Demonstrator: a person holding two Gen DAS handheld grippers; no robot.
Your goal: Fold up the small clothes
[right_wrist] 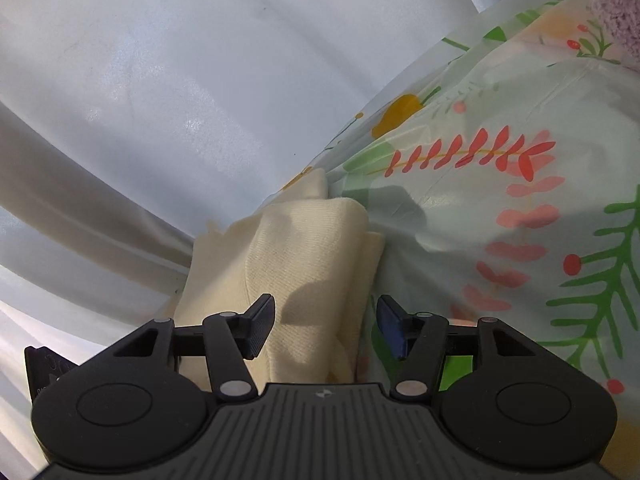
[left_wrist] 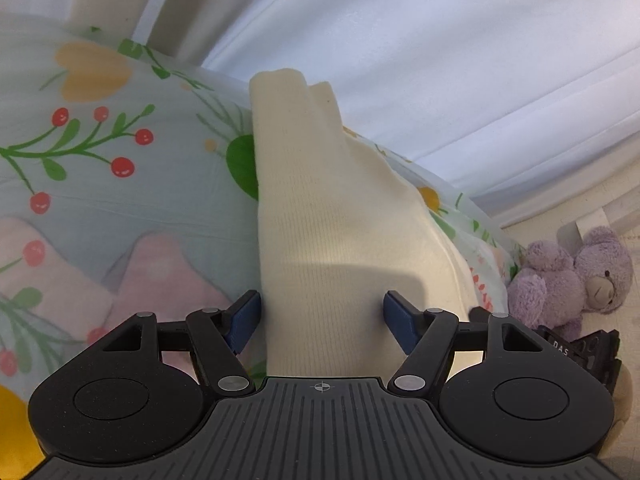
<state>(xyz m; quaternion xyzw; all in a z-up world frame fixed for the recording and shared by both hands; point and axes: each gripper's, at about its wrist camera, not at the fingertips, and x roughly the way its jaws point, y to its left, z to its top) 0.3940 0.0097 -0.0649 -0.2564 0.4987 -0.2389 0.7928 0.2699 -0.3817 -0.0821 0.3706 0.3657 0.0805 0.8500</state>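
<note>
One cream garment (left_wrist: 320,216), knit, lying folded on the floral sheet (left_wrist: 120,184); everything else placed against it. In the left wrist view it runs as one long strip from the tool up toward the white curtain (left_wrist: 440,60), two rounded ends side by side at its far end. In the right wrist view the same garment (right_wrist: 304,248) shows as a stack of layers, top fold humped, near the sheet's (right_wrist: 500,208) edge where it meets the curtain (right_wrist: 140,80). One purple teddy bear (left_wrist: 576,280) on the pale floor, right of the garment past the sheet's edge. Two grippers. Left gripper (left_wrist: 322,320): tilted downward, jaws spread, blue pads either side of the garment strip; left pad at the strip's edge, right pad standing clear, no pinch. Right gripper (right_wrist: 326,326): also angled down, jaws spread, garment's near end between them, left pad over the cloth, right pad clear above the sheet; not clamped. Part of the right gripper (left_wrist: 580,352) shows right of the garment in the left wrist view, with white letters "DAS" on its black body. No other writing readable. Hands themselves out of sight.
</note>
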